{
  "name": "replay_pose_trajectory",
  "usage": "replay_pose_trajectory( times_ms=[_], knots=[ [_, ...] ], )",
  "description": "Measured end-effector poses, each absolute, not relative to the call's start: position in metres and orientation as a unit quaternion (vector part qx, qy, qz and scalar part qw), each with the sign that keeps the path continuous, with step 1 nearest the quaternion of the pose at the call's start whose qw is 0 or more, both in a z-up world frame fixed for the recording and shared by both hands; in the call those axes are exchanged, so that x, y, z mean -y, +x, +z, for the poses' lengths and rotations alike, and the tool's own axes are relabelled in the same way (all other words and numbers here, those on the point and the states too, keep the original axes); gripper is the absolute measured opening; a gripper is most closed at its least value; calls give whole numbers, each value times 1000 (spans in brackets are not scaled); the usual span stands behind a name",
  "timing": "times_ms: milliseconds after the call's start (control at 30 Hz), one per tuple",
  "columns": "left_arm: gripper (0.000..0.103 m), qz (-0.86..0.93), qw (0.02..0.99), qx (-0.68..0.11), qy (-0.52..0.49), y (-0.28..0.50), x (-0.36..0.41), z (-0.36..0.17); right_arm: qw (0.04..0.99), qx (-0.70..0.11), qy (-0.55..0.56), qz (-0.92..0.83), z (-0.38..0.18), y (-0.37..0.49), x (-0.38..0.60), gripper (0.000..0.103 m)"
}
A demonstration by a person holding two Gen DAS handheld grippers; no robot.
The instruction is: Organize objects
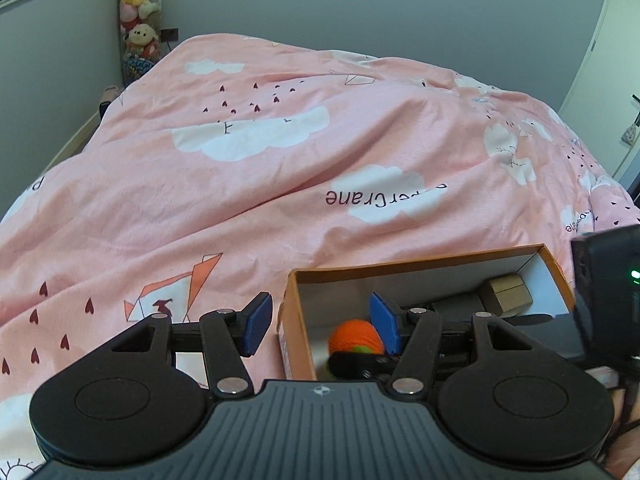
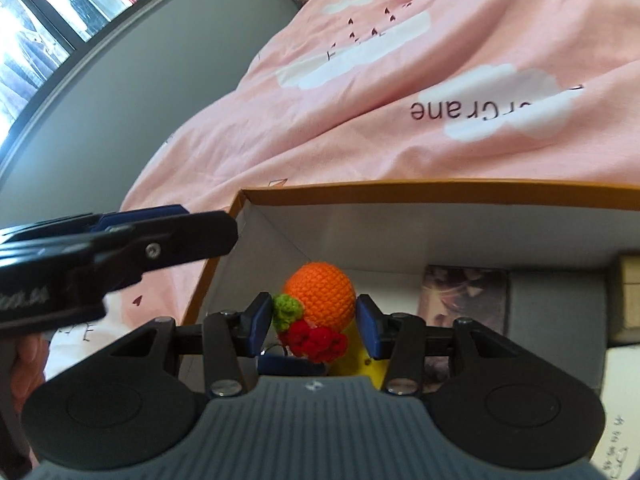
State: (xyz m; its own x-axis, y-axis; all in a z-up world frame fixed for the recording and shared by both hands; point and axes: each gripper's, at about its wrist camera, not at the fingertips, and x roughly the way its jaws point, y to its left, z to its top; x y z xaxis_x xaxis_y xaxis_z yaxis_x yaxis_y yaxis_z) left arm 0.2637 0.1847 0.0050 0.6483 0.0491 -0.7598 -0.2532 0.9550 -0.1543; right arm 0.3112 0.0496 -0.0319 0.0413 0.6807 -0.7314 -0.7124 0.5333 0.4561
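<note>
Blue-padded right gripper (image 2: 308,322): jaws clamped on a crocheted orange toy (image 2: 320,300), held over the left end of an orange-rimmed box (image 2: 440,190) on a pink duvet (image 2: 400,80). Left gripper (image 1: 322,322): jaws apart, empty, astride the box wall at 9 o'clock. Advised: toy is lowered to the floor before release, clear of the card at 3 o'clock (image 2: 464,296).

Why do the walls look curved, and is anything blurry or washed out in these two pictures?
Both views bend straight edges, a fisheye effect: in the right wrist view the orange box rim bows. There the window is overexposed, and the left gripper looks smeared. In the left wrist view the crocheted orange toy is soft, the pink duvet evenly daylit.
</note>
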Motion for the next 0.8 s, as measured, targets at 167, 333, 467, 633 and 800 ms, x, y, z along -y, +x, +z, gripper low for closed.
replay_pose_trajectory(
  times_ms=[167, 333, 467, 633, 800],
  knots=[
    [66, 88, 897, -412, -135, 260, -189, 0, 723, -503, -18, 473, -40, 314, -62, 50],
    [66, 94, 896, -410, -141, 254, -191, 2, 726, -497, -24, 474, -38, 312, -62, 52],
    [66, 101, 896, -402, -158, 246, -190, 8, 728, -493, -19, 477, -30, 309, -57, 52],
    [71, 104, 909, -373, -154, 228, -174, 21, 739, -471, -30, 480, -10, 295, -41, 54],
    [75, 112, 925, -333, -146, 208, -152, 34, 771, -418, -64, 476, 18, 273, -11, 66]
  ],
)
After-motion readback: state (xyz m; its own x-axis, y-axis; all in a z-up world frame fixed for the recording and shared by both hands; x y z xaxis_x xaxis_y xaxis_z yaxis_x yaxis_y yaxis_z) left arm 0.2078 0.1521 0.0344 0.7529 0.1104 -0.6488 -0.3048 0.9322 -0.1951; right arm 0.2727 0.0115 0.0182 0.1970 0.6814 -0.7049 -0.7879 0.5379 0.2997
